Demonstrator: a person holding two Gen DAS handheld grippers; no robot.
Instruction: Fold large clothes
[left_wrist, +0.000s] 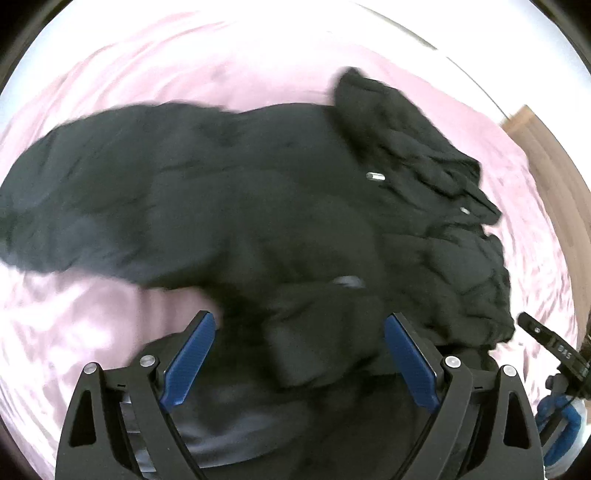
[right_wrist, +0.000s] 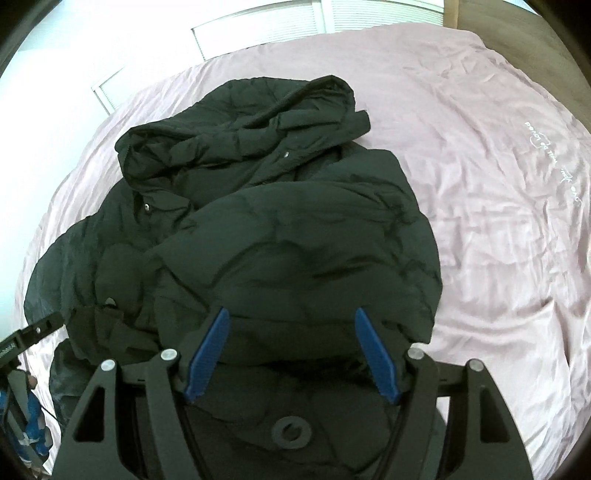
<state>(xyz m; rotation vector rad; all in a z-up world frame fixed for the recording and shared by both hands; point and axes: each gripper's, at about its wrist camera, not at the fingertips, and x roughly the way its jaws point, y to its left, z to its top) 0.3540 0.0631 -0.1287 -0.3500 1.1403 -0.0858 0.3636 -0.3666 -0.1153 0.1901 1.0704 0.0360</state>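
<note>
Both tongs spread wide, gripping nothing: my left gripper (left_wrist: 299, 328) and right gripper (right_wrist: 291, 325) hover w/ blue pads (right_wrist: 207, 354) over the near edge of the black puffer jacket (right_wrist: 258, 229). Jacket lies crumpled on the pink bedsheet (right_wrist: 480, 184), hood (right_wrist: 258, 110) at far end.

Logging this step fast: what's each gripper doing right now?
Left gripper: open, jaws spread over the black puffer jacket, gripping nothing.
Right gripper: open, jaws spread over the same jacket's folded part, gripping nothing.
</note>
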